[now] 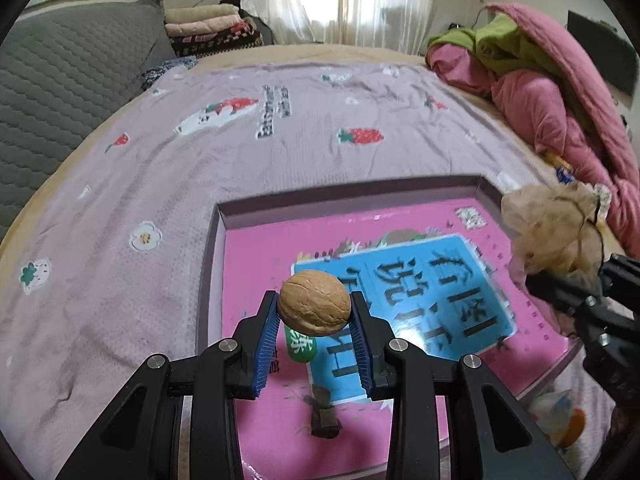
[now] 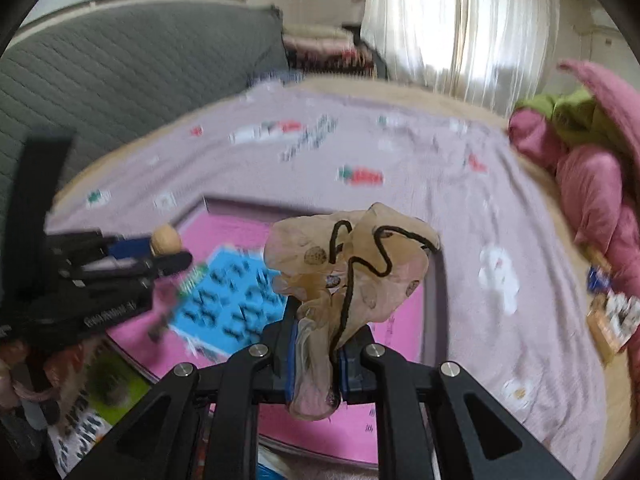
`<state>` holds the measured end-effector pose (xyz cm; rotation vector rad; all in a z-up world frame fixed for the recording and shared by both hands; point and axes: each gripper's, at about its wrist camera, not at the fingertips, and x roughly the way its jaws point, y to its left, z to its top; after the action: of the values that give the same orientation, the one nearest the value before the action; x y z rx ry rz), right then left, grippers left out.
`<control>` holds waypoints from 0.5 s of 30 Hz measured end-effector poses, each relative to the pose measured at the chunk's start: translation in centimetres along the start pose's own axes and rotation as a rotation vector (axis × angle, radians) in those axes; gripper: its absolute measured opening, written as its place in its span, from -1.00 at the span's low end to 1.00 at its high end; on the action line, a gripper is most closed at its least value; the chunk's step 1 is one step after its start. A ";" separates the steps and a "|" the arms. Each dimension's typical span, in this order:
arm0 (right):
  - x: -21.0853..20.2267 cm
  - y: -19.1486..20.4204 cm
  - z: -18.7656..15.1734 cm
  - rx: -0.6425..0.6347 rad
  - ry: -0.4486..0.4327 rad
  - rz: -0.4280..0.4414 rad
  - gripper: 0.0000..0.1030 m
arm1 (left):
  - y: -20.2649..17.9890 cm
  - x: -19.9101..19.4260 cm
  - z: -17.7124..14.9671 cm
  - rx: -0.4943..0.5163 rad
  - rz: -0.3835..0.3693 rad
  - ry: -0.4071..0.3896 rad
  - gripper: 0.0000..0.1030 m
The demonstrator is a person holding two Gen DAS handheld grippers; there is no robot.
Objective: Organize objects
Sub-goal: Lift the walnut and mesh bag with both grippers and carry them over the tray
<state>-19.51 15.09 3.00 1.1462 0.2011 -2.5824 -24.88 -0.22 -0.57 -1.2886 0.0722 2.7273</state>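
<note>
Looking from your left wrist, the pale lilac bedspread with strawberry prints [image 1: 248, 184] lies bare across the upper and left frame, while heaped pink and green bedding [image 1: 536, 92] crowds the upper right. The shallow grey-walled box lined with a pink and blue printed sheet [image 1: 476, 182] fills the lower centre; its far wall and left wall stand clear of everything else.

Your left gripper [image 1: 315, 312] has its blue-padded fingers [image 1: 267, 332] clamped on a round tan walnut with a wrinkled shell [image 1: 315, 307], held above the box's sheet.

Your right gripper [image 2: 318, 364] has its fingers [image 2: 354, 368] pinched tight on a crumpled translucent beige pouch with a black drawstring [image 2: 352, 264]; it bunches above the fingertips, over the box's right part.
</note>
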 end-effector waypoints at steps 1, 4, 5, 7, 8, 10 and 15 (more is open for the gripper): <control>0.4 -0.1 -0.3 0.007 0.017 0.001 -0.70 | 0.0 0.2 -0.1 0.000 0.001 0.006 -0.32; 1.7 -0.6 -1.0 0.028 0.073 0.007 -0.70 | 0.0 0.7 -0.4 0.014 0.015 0.023 -0.32; 2.0 -0.8 -1.3 0.032 0.086 0.004 -0.70 | 0.0 0.9 -0.5 0.013 0.015 0.026 -0.31; 2.3 -1.0 -1.6 0.035 0.102 0.005 -0.70 | -0.1 1.3 -0.8 0.018 0.017 0.040 -0.31; 2.4 -1.0 -1.7 0.040 0.107 0.006 -0.70 | -0.2 1.5 -0.9 0.023 0.019 0.044 -0.31; 2.5 -1.1 -1.8 0.046 0.114 0.010 -0.69 | -0.3 1.7 -1.0 0.026 0.022 0.049 -0.31; 2.6 -1.2 -1.8 0.052 0.124 0.010 -0.69 | -0.4 2.2 -1.3 0.037 0.024 0.060 -0.31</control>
<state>-20.31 16.04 -0.12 1.3237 0.1559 -2.5230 -25.20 0.22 -3.07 -1.3681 0.1436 2.6943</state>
